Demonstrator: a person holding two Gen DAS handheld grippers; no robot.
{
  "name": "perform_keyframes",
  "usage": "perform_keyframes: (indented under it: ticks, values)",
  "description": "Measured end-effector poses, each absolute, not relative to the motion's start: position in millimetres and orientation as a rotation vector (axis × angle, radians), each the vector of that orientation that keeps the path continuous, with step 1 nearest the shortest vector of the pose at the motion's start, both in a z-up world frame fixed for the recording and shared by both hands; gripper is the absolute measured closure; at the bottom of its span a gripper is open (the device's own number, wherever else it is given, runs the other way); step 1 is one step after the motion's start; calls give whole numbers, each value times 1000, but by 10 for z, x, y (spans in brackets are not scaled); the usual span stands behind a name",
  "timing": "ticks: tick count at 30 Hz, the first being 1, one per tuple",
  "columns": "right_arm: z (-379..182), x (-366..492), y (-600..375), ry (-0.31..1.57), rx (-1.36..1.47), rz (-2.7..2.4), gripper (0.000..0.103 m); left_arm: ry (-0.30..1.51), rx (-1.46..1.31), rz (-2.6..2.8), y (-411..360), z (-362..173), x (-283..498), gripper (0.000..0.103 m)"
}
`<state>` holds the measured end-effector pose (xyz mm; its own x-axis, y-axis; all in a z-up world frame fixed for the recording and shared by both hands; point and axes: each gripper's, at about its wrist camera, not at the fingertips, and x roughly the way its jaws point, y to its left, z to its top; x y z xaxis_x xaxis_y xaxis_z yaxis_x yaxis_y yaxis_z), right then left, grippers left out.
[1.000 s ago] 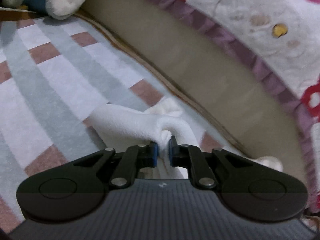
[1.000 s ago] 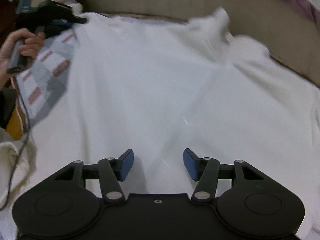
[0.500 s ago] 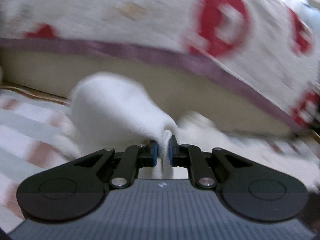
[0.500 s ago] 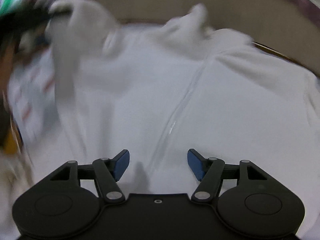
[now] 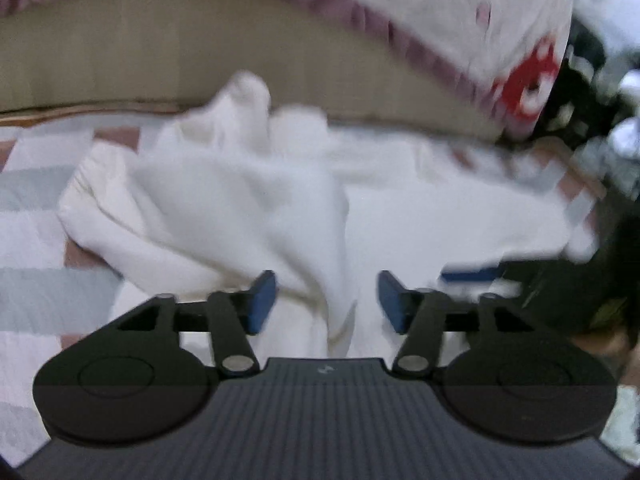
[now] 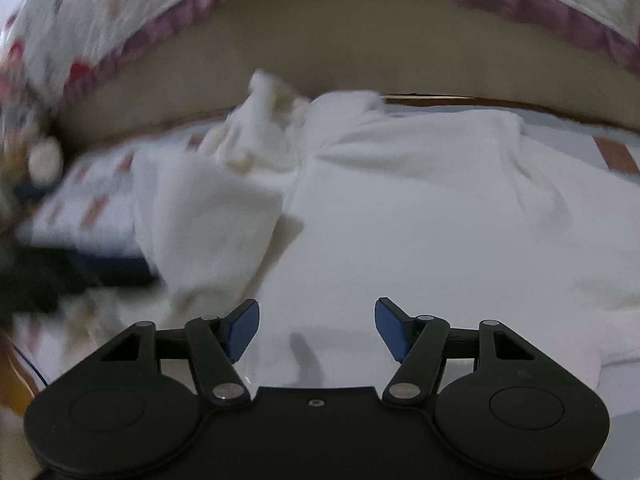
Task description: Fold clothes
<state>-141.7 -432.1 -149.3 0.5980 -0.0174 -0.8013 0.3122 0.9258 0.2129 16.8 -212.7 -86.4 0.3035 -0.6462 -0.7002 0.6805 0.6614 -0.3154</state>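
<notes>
Left gripper point(image 5: 326, 302) jaws are opening, a fold of the white garment point(image 5: 224, 208) drooping between them, unpinched. Right gripper point(image 6: 316, 330) jaws spread over the garment's flat body. It lies on a checked blanket point(image 5: 44, 292); beyond, a mattress edge point(image 6: 360, 52).

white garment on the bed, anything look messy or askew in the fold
Yes. The sleeve folded onto the white garment lies crooked and rumpled, and the collar end is bunched against the bed frame rather than flat.
</notes>
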Motion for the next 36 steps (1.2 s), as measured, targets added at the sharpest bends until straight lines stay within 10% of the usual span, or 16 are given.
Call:
perform_keyframes:
  ticks: [2, 10, 14, 25, 27, 29, 36]
  values:
    - [-1559, -1369, -4223, 944, 282, -186, 34, 865, -6, -842, -1981, -783, 262, 18]
    - [-1862, -1371, -4192, 1006, 296, -167, 30, 978, -206, -574, -1418, -1176, 1035, 16]
    - [-1929, -1464, -4062, 958, 191, -125, 16, 1155, -581, -647, -1168, -1574, 1342, 44]
    - [-1994, -1585, -3906, 915, 104, -128, 0, 1129, -517, -599, -1474, -1889, 1398, 49]
    - [-1999, -1602, -3901, 909, 103, -128, 0, 1137, -469, -617, -1569, -1910, 1436, 69]
    - [-2012, -1607, -3897, 901, 104, -129, 0, 1113, -357, -601, -1662, -1767, 1466, 90]
    - [-2031, -1625, -3898, 886, 106, -128, 0, 718, -200, -378, -1019, -744, 1287, 93]
